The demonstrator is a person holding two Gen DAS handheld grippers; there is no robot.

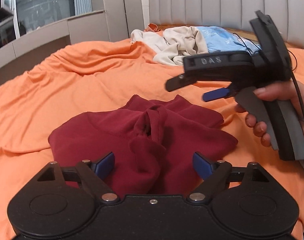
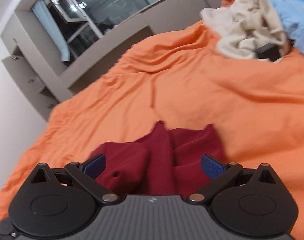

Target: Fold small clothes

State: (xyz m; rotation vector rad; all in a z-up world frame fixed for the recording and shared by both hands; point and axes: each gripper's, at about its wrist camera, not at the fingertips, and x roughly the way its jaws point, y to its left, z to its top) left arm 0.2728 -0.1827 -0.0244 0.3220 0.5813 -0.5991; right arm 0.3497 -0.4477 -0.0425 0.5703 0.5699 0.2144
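A dark red garment (image 1: pixel 144 132) lies crumpled on the orange bed sheet (image 1: pixel 72 84), with a bunched fold running down its middle. My left gripper (image 1: pixel 153 163) is open, its blue pads either side of the garment's near edge, holding nothing. My right gripper (image 1: pixel 189 91) shows in the left wrist view, held in a hand above and right of the garment, jaws open. In the right wrist view the right gripper (image 2: pixel 152 165) is open over the red garment (image 2: pixel 167 156), which is blurred.
A pile of beige clothes (image 1: pixel 177 44) and a light blue bag (image 1: pixel 225 38) lie at the head of the bed by the grey padded headboard (image 1: pixel 221 2). A dark window (image 2: pixel 104 10) and grey cabinets are to the left. A black cable (image 1: pixel 251 46) trails near the pile.
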